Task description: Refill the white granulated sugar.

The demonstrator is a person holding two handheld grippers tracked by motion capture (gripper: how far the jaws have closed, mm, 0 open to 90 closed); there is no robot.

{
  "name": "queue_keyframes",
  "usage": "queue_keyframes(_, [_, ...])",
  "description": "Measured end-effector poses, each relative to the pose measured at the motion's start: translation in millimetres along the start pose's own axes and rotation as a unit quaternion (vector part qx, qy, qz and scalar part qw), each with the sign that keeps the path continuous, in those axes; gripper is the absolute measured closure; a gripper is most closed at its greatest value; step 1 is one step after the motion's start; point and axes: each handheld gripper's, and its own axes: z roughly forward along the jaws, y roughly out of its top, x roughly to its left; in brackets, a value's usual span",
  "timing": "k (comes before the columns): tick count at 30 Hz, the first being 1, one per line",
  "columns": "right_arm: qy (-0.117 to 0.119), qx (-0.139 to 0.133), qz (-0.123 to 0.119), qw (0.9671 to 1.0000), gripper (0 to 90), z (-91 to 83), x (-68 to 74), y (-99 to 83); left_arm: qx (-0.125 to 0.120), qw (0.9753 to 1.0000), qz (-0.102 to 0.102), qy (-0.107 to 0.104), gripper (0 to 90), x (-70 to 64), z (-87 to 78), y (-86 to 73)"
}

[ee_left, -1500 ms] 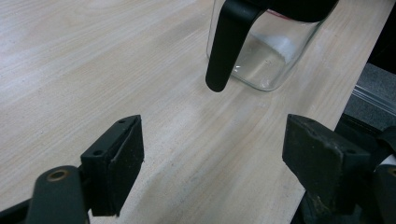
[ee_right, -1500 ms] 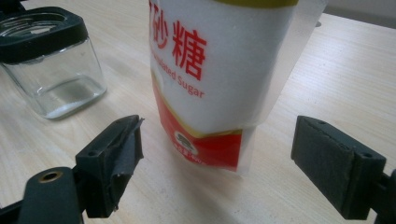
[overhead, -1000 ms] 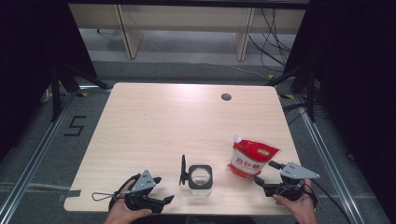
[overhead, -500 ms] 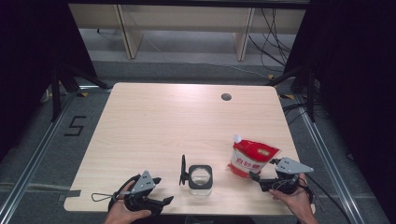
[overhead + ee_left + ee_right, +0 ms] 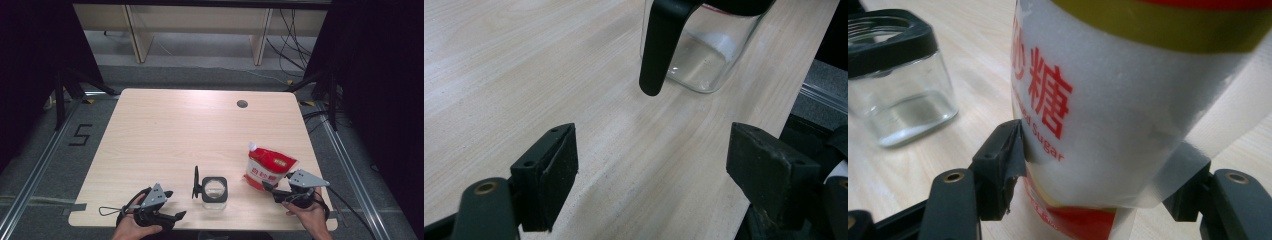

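Right now your right gripper (image 5: 1093, 200) has the sugar pouch (image 5: 267, 167) between its 2 jaws, which touch its lower sides without clearly squeezing. The pouch stands near the table's right near corner, long axis upright, spout at top left. The glass jar (image 5: 215, 191) sits left of it; your left gripper (image 5: 651, 180) hangs open before the jar's handle. The pouch's base is hidden.
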Motion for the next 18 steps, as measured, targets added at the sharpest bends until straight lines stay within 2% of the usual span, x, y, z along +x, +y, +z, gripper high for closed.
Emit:
queue_keyframes(1, [-0.018, 0.002, 0.015, 0.9997, 37.0, 0.9, 5.7, 2.0, 0.000, 1.0000, 0.001, 0.000, 20.2, 0.1, -0.1, 0.0])
queue_keyframes(2, [-0.027, 0.007, 0.026, 0.9993, 37.0, 1.1, 9.9, 3.0, 0.001, 1.0000, 0.001, 0.000, 20.2, 0.2, -0.2, 0.1])
queue_keyframes(3, [-0.027, 0.007, 0.026, 0.9993, 37.0, 1.1, 9.9, 3.0, 0.001, 1.0000, 0.001, 0.000, 20.2, 0.2, -0.2, 0.1])
queue_keyframes(4, [-0.034, 0.011, 0.043, 0.9984, 37.1, 2.3, 16.3, 4.7, -0.002, 1.0000, -0.003, 0.001, 20.2, -0.1, 0.0, 0.0])
queue_keyframes(5, [-0.047, 0.018, 0.049, 0.9975, 37.1, 2.1, 18.9, 5.2, -0.002, 1.0000, -0.003, 0.001, 20.2, -0.1, 0.0, 0.0])
queue_keyframes(7, [-0.049, 0.018, 0.050, 0.9974, 37.2, 3.0, 20.5, 5.7, -0.005, 1.0000, -0.006, 0.000, 20.2, -0.6, 0.3, -0.1])
queue_keyframes(8, [-0.058, 0.015, 0.070, 0.9957, 37.1, 3.6, 25.3, 6.3, 0.005, 1.0000, 0.004, 0.000, 20.2, 0.7, -1.0, 0.1])
queue_keyframes(9, [-0.066, 0.011, 0.064, 0.9957, 36.8, 4.9, 26.1, 6.0, 0.005, 1.0000, 0.004, 0.000, 20.2, 0.7, -1.0, 0.1])
queue_keyframes(11, [-0.070, 0.010, 0.079, 0.9943, 36.0, 5.2, 28.9, 6.2, 0.001, 1.0000, 0.001, 0.000, 20.2, -0.1, -0.2, -0.1])
queue_keyframes(12, [-0.070, 0.010, 0.079, 0.9943, 36.0, 5.2, 28.9, 6.2, 0.001, 1.0000, 0.001, 0.000, 20.2, -0.1, -0.2, -0.1])
queue_keyframes(14, [-0.055, -0.002, 0.075, 0.9957, 34.4, 7.2, 24.7, 2.8, 0.005, 1.0000, 0.007, 0.000, 20.2, 0.5, -1.1, -0.1])
queue_keyframes(15, [-0.050, -0.013, 0.079, 0.9955, 33.4, 8.0, 22.9, 1.0, -0.001, 1.0000, 0.000, 0.000, 20.2, -0.3, -0.3, -0.3])
queue_keyframes(16, [-0.050, -0.013, 0.079, 0.9955, 33.4, 8.0, 22.9, 1.0, -0.001, 1.0000, 0.000, 0.000, 20.2, -0.3, -0.3, -0.3])
queue_keyframes(17, [-0.033, -0.018, 0.089, 0.9953, 27.5, 8.6, 19.0, -1.6, -0.005, 1.0000, -0.005, 0.000, 20.2, -0.9, 0.4, -0.5])
queue_keyframes(18, [-0.019, -0.022, 0.081, 0.9963, 25.7, 9.9, 15.0, -2.6, -0.005, 1.0000, -0.005, 0.000, 20.2, -0.9, 0.4, -0.5])
